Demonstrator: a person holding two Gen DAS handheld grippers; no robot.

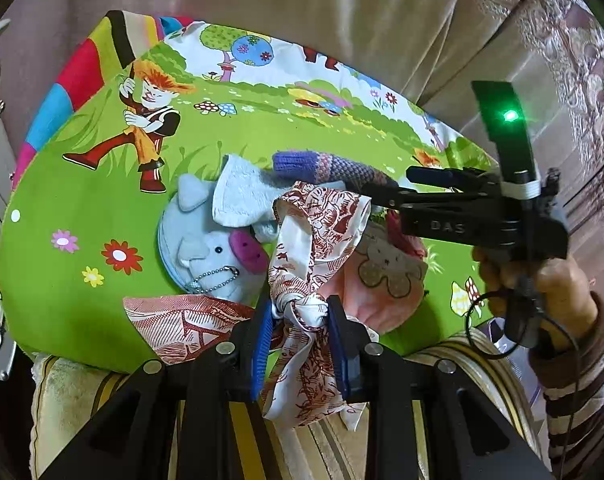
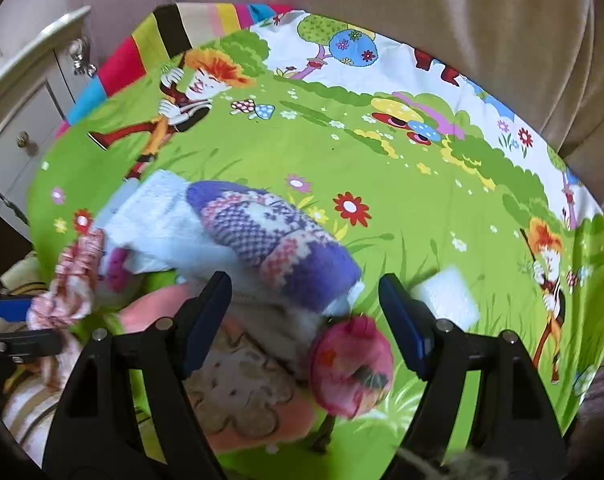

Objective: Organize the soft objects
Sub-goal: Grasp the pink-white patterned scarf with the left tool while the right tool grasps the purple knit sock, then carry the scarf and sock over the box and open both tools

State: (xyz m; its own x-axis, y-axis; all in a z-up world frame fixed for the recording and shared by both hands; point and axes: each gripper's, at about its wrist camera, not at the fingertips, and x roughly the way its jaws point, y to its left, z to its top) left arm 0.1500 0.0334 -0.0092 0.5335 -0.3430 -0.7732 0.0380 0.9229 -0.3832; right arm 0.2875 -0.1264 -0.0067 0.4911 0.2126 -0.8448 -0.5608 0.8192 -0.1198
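Left gripper (image 1: pixel 299 318): clamped on the scarf (image 1: pixel 302 312).
Right gripper (image 2: pixel 304 320): fingers apart, knitted mitten (image 2: pixel 273 240) just ahead.

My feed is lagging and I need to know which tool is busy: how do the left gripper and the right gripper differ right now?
The left gripper has its jaws shut on the knotted red-and-white scarf; the right gripper has its jaws wide open and holds nothing. The left sits at the near edge of the pile, while the right hangs over the purple knitted mitten and pink pouch. Both have blue-padded black fingers and point at the green cartoon sheet.
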